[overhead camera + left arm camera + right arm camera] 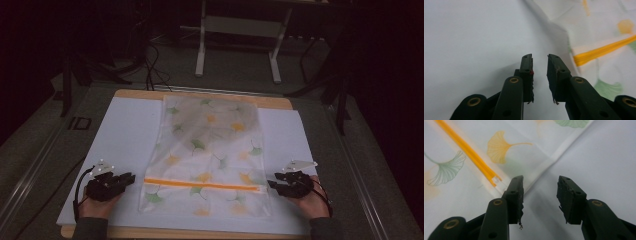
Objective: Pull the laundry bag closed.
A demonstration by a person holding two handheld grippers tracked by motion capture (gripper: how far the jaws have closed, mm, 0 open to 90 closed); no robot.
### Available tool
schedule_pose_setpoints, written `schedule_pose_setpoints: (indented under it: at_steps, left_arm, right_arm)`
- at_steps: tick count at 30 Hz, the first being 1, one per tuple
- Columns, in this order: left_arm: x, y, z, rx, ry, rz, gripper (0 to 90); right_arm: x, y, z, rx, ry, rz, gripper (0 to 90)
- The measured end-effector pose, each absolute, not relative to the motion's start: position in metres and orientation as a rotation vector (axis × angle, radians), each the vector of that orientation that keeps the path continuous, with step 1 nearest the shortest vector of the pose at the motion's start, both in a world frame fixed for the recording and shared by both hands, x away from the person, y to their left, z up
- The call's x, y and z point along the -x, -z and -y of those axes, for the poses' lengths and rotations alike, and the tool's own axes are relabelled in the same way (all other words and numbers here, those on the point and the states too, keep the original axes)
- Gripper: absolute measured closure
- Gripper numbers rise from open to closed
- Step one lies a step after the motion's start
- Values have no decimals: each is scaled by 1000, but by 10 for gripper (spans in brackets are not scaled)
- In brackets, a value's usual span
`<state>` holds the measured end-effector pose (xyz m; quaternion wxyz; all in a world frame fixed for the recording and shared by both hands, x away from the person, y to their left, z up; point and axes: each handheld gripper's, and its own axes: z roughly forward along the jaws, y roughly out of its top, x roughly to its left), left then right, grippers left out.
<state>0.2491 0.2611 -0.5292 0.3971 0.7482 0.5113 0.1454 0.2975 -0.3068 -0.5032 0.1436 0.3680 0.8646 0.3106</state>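
A translucent zip bag printed with green and yellow ginkgo leaves lies flat along the middle of a white mat. An orange zipper strip crosses it near the front end. My left gripper rests on the mat just left of the bag, level with the zipper. Its jaws stand apart with bare mat between them, and the zipper's end lies off to their right. My right gripper sits at the bag's right edge, open. One of its fingers is beside the zipper's end, over the bag's hem.
The mat covers a wooden table whose edge shows at the back. Beyond it on the dark floor are a white stand and loose cables. Bare mat lies on both sides of the bag.
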Motion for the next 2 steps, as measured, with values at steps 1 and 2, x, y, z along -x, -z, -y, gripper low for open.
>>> schedule_pose_setpoints:
  at_steps: [1, 2]
  left_arm:
    - [-249, 529, -260, -1901, -388, -1299, 744]
    - [-249, 529, -260, -1901, -388, -1299, 732]
  right_arm:
    - [-296, 505, 309, -1063, -909, -2484, 561]
    - [-295, 508, 311, -1076, -924, -2469, 560]
